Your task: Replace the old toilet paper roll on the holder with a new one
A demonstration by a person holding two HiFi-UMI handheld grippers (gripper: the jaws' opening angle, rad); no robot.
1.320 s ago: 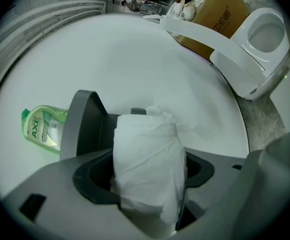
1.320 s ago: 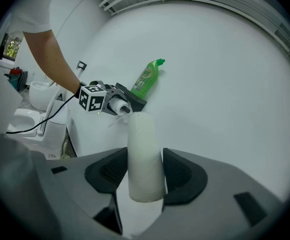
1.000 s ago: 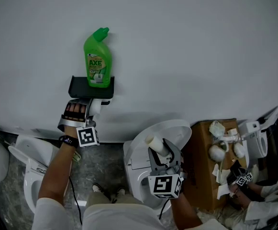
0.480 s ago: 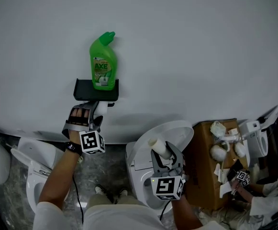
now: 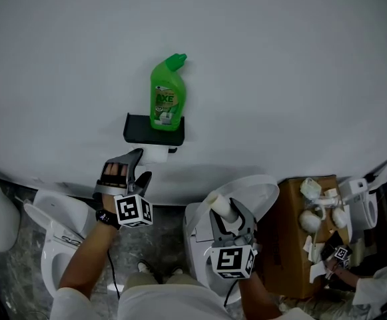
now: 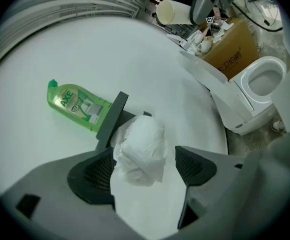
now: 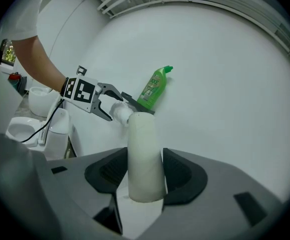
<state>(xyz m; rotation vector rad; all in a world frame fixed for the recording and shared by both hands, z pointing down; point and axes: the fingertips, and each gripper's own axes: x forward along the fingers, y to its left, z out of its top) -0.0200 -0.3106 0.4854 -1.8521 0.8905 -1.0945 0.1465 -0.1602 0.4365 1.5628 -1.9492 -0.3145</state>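
My L tongs are wide open, pinching nothing. The crumpled white paper roll on the black wall holder is just up-right of them, long side along the wall. My R tongs hold a cream paper tube, farther off.

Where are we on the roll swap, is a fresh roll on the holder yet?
Looks done: a white paper roll sits on the holder. In hand: the right gripper is shut on a bare cream tube, probably the old core. The left gripper is open around the roll, its fingers not pressing it. Left to do, likely: pull the left gripper clear and put the tube down.
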